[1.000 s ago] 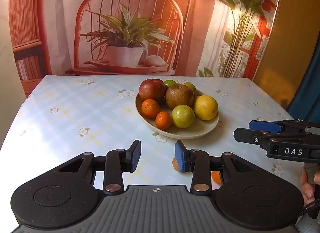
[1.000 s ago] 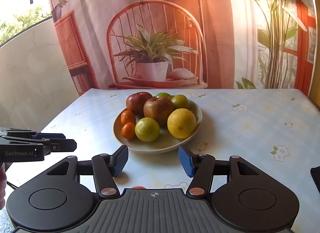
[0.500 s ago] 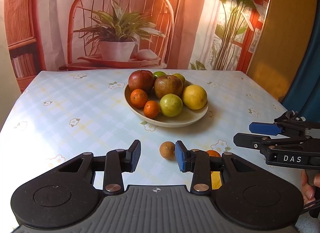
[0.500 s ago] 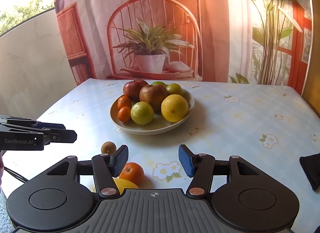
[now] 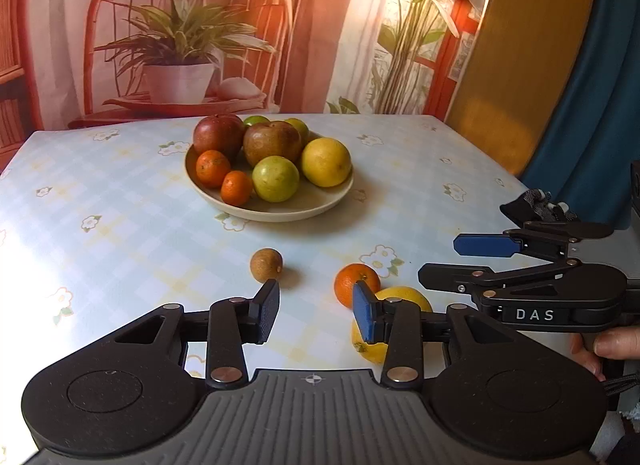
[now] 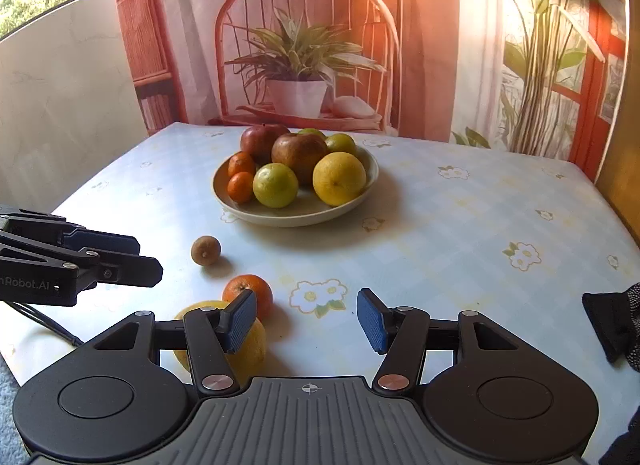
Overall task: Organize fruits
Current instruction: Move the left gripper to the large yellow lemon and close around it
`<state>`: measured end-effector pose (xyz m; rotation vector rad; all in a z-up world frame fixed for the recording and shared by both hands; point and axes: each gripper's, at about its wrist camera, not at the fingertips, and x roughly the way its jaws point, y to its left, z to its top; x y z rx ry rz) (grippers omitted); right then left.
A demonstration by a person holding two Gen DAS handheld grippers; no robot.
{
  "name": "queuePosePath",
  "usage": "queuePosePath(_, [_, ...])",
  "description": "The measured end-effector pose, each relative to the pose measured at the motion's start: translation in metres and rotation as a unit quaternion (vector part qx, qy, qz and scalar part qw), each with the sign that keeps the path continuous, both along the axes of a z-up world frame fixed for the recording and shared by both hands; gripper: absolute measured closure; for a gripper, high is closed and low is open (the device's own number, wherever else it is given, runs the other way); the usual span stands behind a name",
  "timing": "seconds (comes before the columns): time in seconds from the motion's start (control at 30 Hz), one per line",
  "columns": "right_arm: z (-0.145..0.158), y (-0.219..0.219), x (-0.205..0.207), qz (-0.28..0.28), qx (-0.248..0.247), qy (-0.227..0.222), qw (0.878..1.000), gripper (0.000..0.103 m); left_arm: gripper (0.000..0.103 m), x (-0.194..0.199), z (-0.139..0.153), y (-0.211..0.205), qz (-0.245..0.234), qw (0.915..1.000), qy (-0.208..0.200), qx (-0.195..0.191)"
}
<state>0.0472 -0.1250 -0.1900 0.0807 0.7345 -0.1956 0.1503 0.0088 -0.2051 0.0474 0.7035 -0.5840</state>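
A cream bowl [image 5: 320, 207] [image 6: 362, 195] in the middle of the table holds apples, oranges, green and yellow citrus. Three fruits lie loose on the table in front of it: a small brown fruit [image 5: 266, 264] [image 6: 205, 250], an orange [image 5: 352, 281] [image 6: 250, 290] and a yellow lemon [image 5: 404, 297] [image 6: 248, 345]. My left gripper [image 5: 316, 315] is open and empty, above the table just short of the brown fruit and orange. My right gripper [image 6: 306, 325] is open and empty, with the orange and lemon by its left finger.
The table [image 5: 100, 225] has a pale floral checked cloth. A dark glove [image 6: 612, 321] lies at the table's right edge. A printed backdrop hangs behind the table. The right gripper shows in the left wrist view [image 5: 472, 261], and the left gripper in the right wrist view [image 6: 136, 257].
Both grippers have pulled back from the bowl, so the three loose fruits on the near table have come into view. Both stay open.
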Motion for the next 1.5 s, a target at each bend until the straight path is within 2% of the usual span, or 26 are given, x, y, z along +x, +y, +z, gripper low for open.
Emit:
queuePosePath(0.13, [-0.007, -0.003, -0.002, 0.000, 0.003, 0.018, 1.000, 0.050, 0.054, -0.004, -0.003, -0.008, -0.013, 0.9999, -0.002, 0.005])
queuePosePath(0.37, [-0.015, -0.002, -0.002, 0.007, -0.001, 0.038, 0.999, 0.051, 0.054, 0.000, -0.009, -0.017, -0.023, 0.9995, 0.009, 0.018])
queuePosePath(0.63, [-0.019, -0.003, -0.004, 0.007, -0.005, 0.049, 0.999, 0.051, 0.054, 0.002, -0.010, -0.022, -0.024, 0.9996, 0.002, 0.017])
queuePosePath(0.7, [-0.021, -0.002, -0.004, 0.010, -0.006, 0.054, 0.998, 0.054, 0.054, 0.004, -0.009, -0.023, -0.022, 0.9996, 0.002, 0.018])
queuePosePath(1.5, [-0.021, 0.005, -0.005, 0.043, 0.005, 0.074, 0.996, 0.056, 0.054, 0.026, -0.012, -0.028, -0.026, 0.9993, 0.026, 0.000])
